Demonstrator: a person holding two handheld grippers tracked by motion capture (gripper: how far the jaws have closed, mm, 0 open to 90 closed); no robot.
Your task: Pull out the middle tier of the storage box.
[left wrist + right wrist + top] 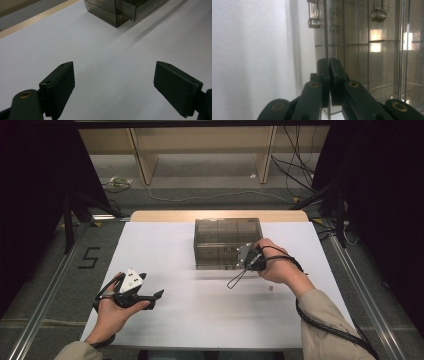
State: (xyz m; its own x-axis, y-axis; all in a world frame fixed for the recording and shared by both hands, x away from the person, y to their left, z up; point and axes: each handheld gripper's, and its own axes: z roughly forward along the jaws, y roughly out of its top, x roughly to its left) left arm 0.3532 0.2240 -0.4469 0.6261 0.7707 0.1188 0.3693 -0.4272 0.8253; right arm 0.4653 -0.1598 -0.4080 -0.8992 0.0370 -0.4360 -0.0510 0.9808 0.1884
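A smoky see-through drawer box (227, 237) stands at the middle of the white table (165, 245). My right gripper (246, 256), held in a hand, is at the box's front right part. In the right gripper view its jaws (329, 62) are shut, pad against pad, right at a vertical edge of the box (362, 50); I cannot tell whether a thin wall is pinched. Two clear knobs (314, 18) (378, 14) show on the box front. My left gripper (152, 292) rests low at the front left, open and empty (113, 85), pointing toward the box (110, 15).
A small pale object (270, 288) lies on the table just before the right hand. A wooden strip (220, 215) edges the table's far side. Cables (300, 175) and shelf legs stand on the floor beyond. Metal rails run along both sides.
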